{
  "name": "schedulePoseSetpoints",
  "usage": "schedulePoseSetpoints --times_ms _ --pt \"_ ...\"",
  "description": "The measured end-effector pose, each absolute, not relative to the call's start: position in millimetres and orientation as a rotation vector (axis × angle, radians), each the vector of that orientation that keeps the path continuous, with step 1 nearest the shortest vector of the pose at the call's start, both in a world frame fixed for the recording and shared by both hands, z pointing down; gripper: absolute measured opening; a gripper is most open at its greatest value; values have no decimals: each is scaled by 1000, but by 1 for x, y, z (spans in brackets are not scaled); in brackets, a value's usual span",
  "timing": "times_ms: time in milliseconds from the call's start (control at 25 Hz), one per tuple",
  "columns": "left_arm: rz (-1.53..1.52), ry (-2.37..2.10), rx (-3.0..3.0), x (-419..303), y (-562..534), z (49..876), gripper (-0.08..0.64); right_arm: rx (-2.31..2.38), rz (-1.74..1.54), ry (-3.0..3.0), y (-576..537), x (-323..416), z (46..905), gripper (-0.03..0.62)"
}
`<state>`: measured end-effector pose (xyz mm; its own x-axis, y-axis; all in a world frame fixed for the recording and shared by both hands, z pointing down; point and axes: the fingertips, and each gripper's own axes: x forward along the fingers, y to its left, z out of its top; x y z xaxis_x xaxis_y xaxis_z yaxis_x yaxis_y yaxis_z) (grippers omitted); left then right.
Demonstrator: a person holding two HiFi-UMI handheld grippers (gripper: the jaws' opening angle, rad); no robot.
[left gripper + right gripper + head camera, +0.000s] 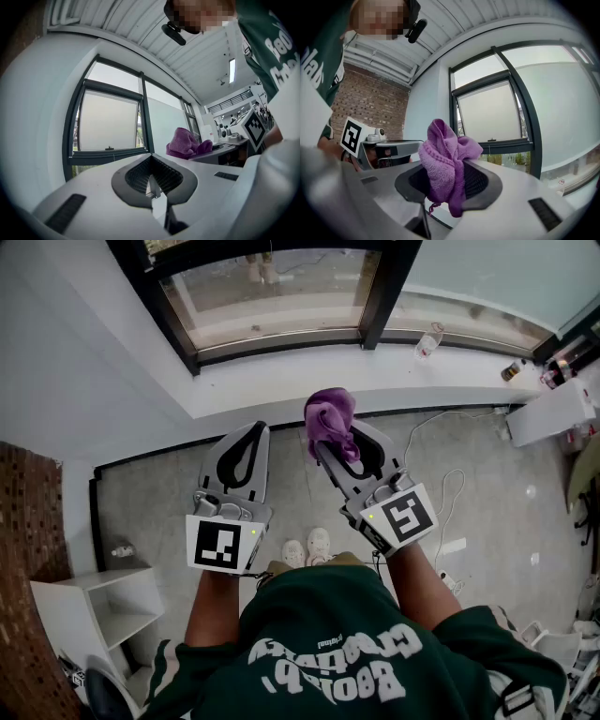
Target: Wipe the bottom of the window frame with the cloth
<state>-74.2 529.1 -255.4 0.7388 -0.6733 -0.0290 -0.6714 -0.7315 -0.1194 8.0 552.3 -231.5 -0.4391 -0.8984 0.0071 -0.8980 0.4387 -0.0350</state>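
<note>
A purple cloth (331,421) is bunched up in my right gripper (330,441), whose jaws are shut on it; in the right gripper view the cloth (447,164) sticks up from between the pads. My left gripper (251,435) hangs beside it to the left, shut and holding nothing, as the left gripper view (153,182) also shows. Both grippers hover over the floor just short of the white sill (309,371). The dark bottom rail of the window frame (281,341) runs along the far side of that sill.
A plastic bottle (427,342) lies on the sill at right, with a small dark jar (512,370) further along. A white shelf unit (98,606) stands at lower left against a brick wall (33,568). A white cable (450,498) trails across the grey floor.
</note>
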Motion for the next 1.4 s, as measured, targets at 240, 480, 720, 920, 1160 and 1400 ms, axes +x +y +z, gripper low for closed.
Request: schedulePoseSetpoints --times_ms 240,480,720,920,1160,1400 --pt "-35 1093 -2805 -67 524 -256 6 -1640 -78 2658 547 14 -230 166" --pt "-49 1101 -2803 -63 521 -255 6 -1618 -103 2649 544 20 -228 166" --pt "-43 1097 -2813 -54 520 -257 6 -1607 -75 2663 541 27 -229 166" --pt "-34 1111 -2807 -47 518 -253 6 -1605 -62 2666 537 35 -225 166" --pt "1 1110 -2830 -33 514 -257 6 -1608 -52 2654 534 49 -229 166" --pt "-20 1124 -2817 -26 503 -250 6 -1585 -16 2658 521 55 -231 166"
